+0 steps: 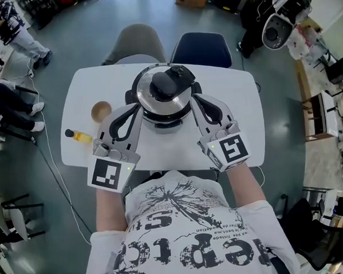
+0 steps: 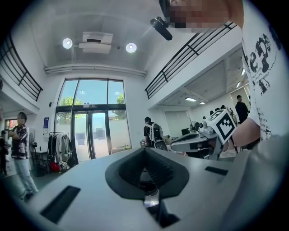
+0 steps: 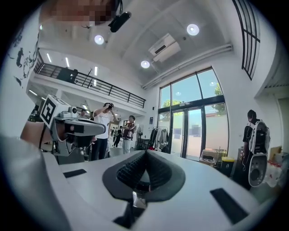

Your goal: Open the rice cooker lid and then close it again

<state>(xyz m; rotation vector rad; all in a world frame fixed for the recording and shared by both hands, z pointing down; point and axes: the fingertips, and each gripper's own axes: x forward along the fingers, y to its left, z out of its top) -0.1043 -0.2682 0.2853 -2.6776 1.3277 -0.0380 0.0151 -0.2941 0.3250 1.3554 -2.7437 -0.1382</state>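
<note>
Left pads: the ribbed pads (image 2: 160,168) of our left gripper (image 2: 144,152) press flat on each other, and nothing is caught between them.
Right pads: the pads (image 3: 131,170) of our right gripper (image 3: 145,154) meet in the same way and hold nothing.
Left gripper's place: it is just beside the rice cooker (image 1: 162,118), on its left. Its tip is close to the body, but we cannot tell whether it touches.
Right gripper's place: it is just beside the rice cooker on its right and mirrors the left one. Again we cannot tell whether it touches.
Lid: the shiny lid (image 1: 149,93) with its black handle (image 1: 170,84) sits down on the rice cooker. From above we see no gap.
Rice cooker: it stands in the middle of the white table (image 1: 238,101), straight ahead of us.
Done: the lid is down and neither gripper holds it. We judge this is either before the opening or after the closing, and the pictures do not settle which.
Left to do: if the task has not begun, we have the whole lift and return ahead of us. If the lid is already closed again, we only need to draw back.
Bystanders: a wooden bowl (image 1: 101,111) and a yellow bottle (image 1: 79,135) lie to the left of the rice cooker, beyond our left gripper. We judge they have no part in the task.
</note>
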